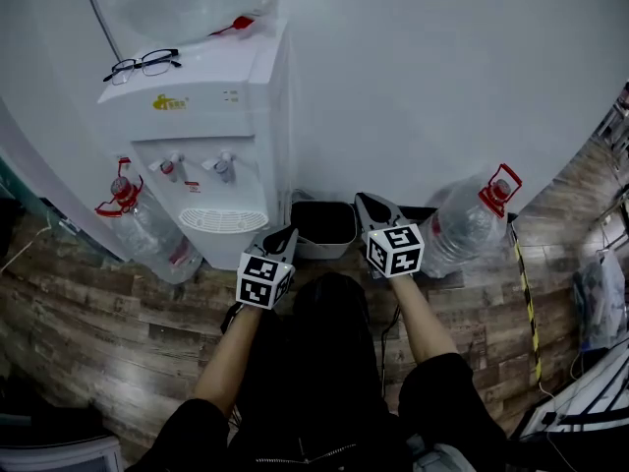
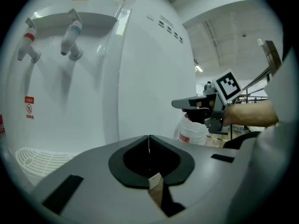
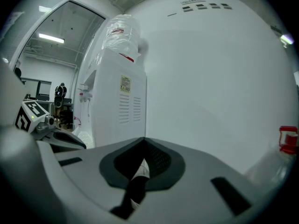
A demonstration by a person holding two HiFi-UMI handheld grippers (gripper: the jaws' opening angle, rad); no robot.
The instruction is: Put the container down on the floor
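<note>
A black open-topped container (image 1: 324, 226) stands on the wood floor against the white wall, beside the water dispenser (image 1: 211, 116). My left gripper (image 1: 288, 232) hovers at its left edge and my right gripper (image 1: 362, 201) at its right edge. Both are shut with nothing between the jaws. In the left gripper view the jaws (image 2: 149, 138) meet in a thin seam, with the right gripper (image 2: 187, 102) ahead to the right. In the right gripper view the jaws (image 3: 144, 139) are likewise pressed together, and the left gripper (image 3: 32, 118) shows at the far left.
A clear water bottle with a red handle (image 1: 470, 222) lies on the floor right of the container, and another (image 1: 147, 226) leans left of the dispenser. Glasses (image 1: 143, 64) rest on the dispenser top. Yellow-black tape (image 1: 524, 293) runs along the floor at right.
</note>
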